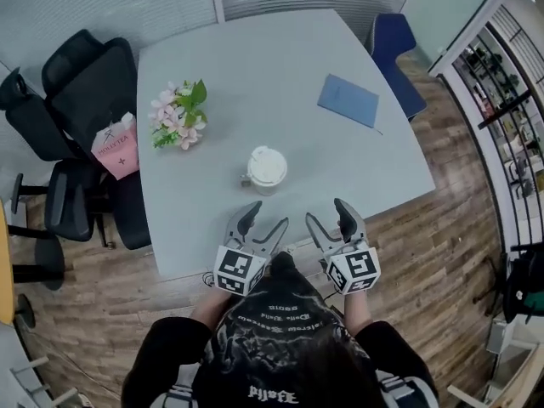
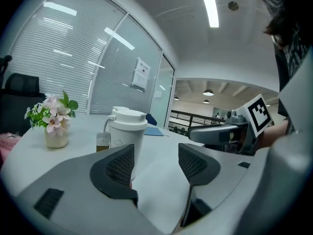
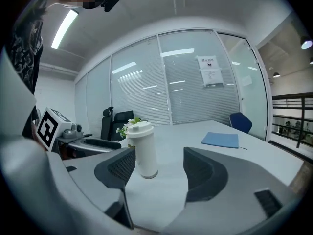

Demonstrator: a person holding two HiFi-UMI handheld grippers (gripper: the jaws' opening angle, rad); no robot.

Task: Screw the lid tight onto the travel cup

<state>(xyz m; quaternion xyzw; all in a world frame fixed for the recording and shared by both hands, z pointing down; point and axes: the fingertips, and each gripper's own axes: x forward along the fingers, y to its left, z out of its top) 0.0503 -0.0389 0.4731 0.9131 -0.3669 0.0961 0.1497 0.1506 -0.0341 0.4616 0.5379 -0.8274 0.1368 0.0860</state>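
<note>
Nearest, at the counter's (image 1: 255, 58) front edge, the left gripper (image 1: 266, 218) and right gripper (image 1: 326, 212) are held side by side just above the surface, both pointing away from the person. Each has its fingers spread wide with nothing between them. Just beyond them, slightly left of the gap between the two, the white travel cup (image 1: 266, 177) stands upright on the counter with its white lid (image 1: 267, 165) sitting on top, touched by neither gripper. Farther back and to the left is a small vase of pink flowers (image 1: 178, 115), and to the right a blue folder (image 1: 348, 100) lies flat. Black office chairs (image 1: 85, 92) stand along the counter's left side, one bearing a pink bag (image 1: 115, 147), and a blue chair (image 1: 395, 41) stands at the far right corner.
</note>
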